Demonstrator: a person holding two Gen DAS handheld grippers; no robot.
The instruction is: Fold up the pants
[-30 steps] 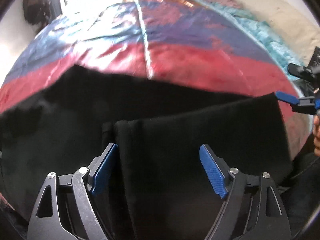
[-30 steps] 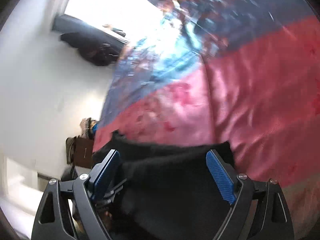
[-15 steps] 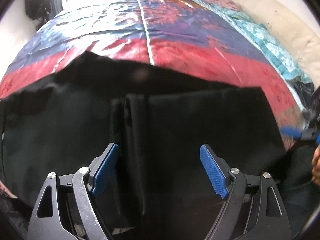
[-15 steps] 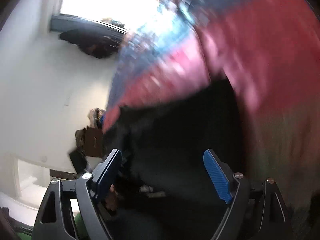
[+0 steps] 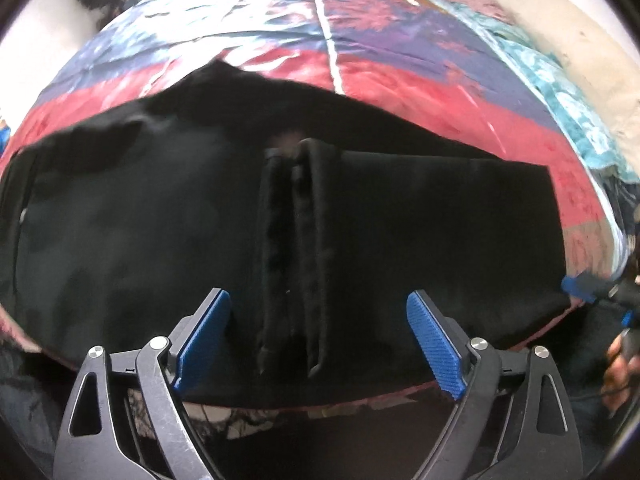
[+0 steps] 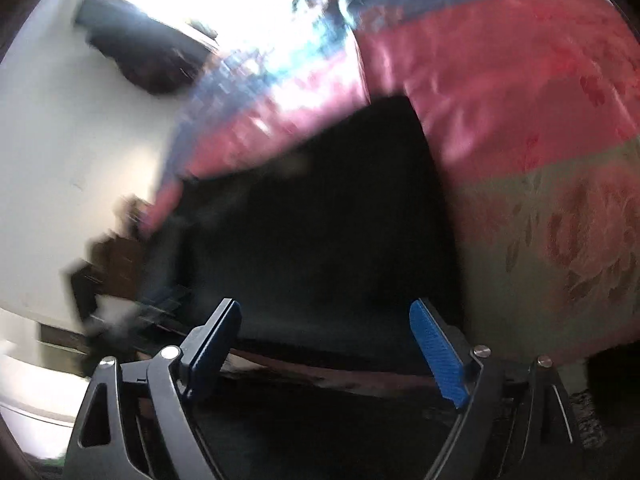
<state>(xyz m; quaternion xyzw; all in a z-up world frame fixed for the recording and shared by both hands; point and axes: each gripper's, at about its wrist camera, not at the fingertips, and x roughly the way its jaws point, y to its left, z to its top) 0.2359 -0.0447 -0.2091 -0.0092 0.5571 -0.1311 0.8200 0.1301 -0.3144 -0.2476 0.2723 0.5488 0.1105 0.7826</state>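
Note:
Black pants (image 5: 420,232) lie on the bed's near edge, folded over, with the leg hems (image 5: 292,240) lying as a ridge in the middle. My left gripper (image 5: 318,338) is open and empty, hovering just in front of the hems. My right gripper (image 6: 326,346) is open and empty at the right end of the pants (image 6: 320,220); it also shows at the right edge of the left wrist view (image 5: 592,292). The right wrist view is blurred.
The pants rest on a shiny red, purple and blue bedspread (image 5: 400,64). A teal blanket (image 5: 560,92) and a cream pillow (image 5: 568,36) lie at the back right. A white wall (image 6: 80,120) and dark furniture (image 6: 116,264) stand left of the bed.
Both grippers have pulled back toward the bed's near edge. More of the pants and the hem ridge now show. The right gripper has dropped lower and swung toward the pants' end.

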